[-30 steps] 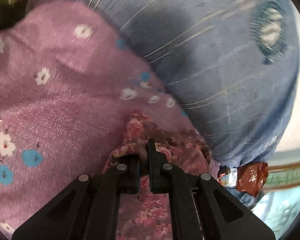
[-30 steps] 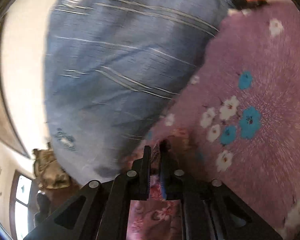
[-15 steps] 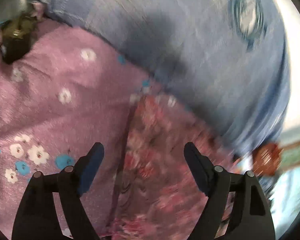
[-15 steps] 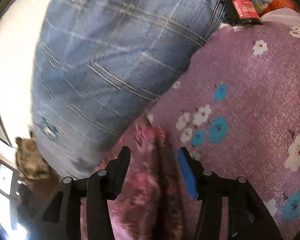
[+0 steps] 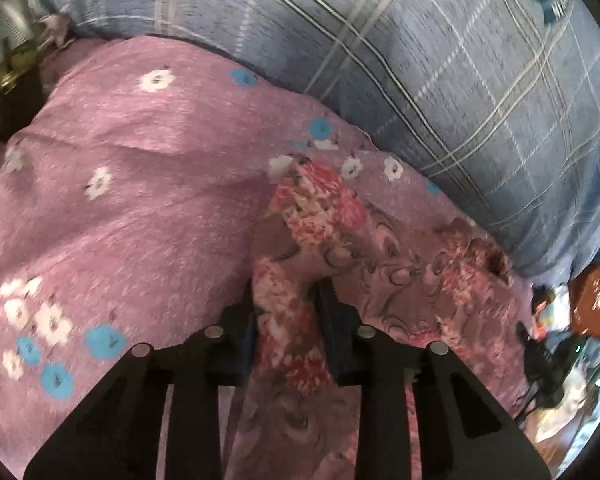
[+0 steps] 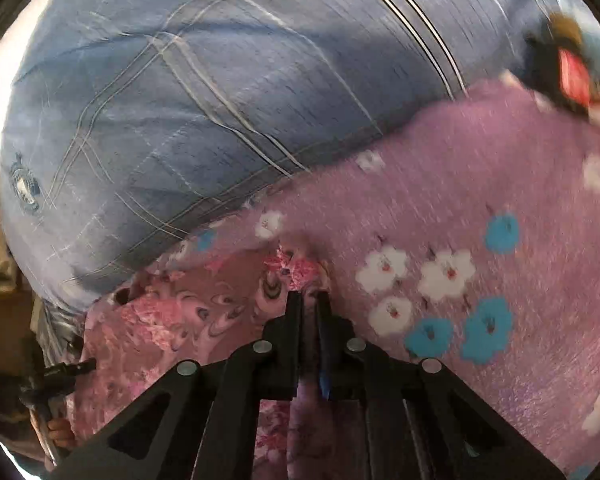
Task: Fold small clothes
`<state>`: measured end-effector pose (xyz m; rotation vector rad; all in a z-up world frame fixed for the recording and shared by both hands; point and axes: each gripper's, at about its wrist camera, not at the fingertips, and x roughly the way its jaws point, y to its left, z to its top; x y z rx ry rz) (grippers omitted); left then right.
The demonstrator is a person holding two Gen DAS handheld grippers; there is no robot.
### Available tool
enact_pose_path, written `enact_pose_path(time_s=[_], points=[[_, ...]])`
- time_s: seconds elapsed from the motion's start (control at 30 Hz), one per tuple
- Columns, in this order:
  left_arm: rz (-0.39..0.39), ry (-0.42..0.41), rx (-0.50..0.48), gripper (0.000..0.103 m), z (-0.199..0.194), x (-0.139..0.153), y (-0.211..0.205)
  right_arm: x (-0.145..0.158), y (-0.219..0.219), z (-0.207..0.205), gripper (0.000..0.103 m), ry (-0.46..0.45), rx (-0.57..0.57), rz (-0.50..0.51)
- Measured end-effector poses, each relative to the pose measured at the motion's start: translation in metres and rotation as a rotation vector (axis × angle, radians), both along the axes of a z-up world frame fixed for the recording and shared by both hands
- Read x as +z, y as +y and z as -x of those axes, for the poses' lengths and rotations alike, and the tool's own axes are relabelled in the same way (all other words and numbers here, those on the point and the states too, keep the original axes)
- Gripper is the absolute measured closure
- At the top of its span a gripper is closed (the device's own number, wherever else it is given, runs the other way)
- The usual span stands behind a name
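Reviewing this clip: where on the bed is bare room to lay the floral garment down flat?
Free: the purple blanket left of the floral garment, and the flowered stretch on its other side. Crowded: the blue plaid pillow directly behind the garment, and clutter at the bed's edge.

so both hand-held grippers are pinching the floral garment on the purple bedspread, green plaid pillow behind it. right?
Not quite: the pillow is blue plaid, as both wrist views show. The rest holds: left hand-held gripper and right hand-held gripper have just closed on the floral garment, lying on the purple bedspread.
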<state>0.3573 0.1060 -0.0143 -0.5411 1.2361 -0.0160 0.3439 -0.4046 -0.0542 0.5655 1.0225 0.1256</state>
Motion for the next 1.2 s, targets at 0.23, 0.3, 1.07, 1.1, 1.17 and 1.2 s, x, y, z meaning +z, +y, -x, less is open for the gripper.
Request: enact_pose_path(time_s=[0.23, 0.3, 1.07, 1.1, 1.17, 1.2], points=[[0.144, -0.111, -0.026, 0.036, 0.086, 0.047, 0.022, 0.046, -0.014, 0.076, 0.076, -0.105, -0.013, -0.115], [0.208, -0.143, -0.02, 0.03, 0.12, 0.048, 0.023, 0.054, -0.016, 0.106, 0.065, -0.123, -0.013, -0.138], [0.493, -0.117, 0.159, 0.093, 0.169, 0.003, 0.013, 0.022, -0.003, 0.191, 0.098, -0.193, -0.14, -0.43], [0.462, -0.14, 0.151, 0.093, 0.171, 0.01, 0.013, 0.033, -0.006, 0.192, 0.098, -0.224, -0.13, -0.421], [0.401, -0.152, 0.123, 0.093, 0.171, 0.014, 0.007, 0.058, -0.01, 0.193, 0.099, -0.291, -0.108, -0.36], [0.385, -0.136, 0.117, 0.093, 0.171, 0.009, 0.004, 0.062, -0.01, 0.194, 0.099, -0.297, -0.1, -0.328]])
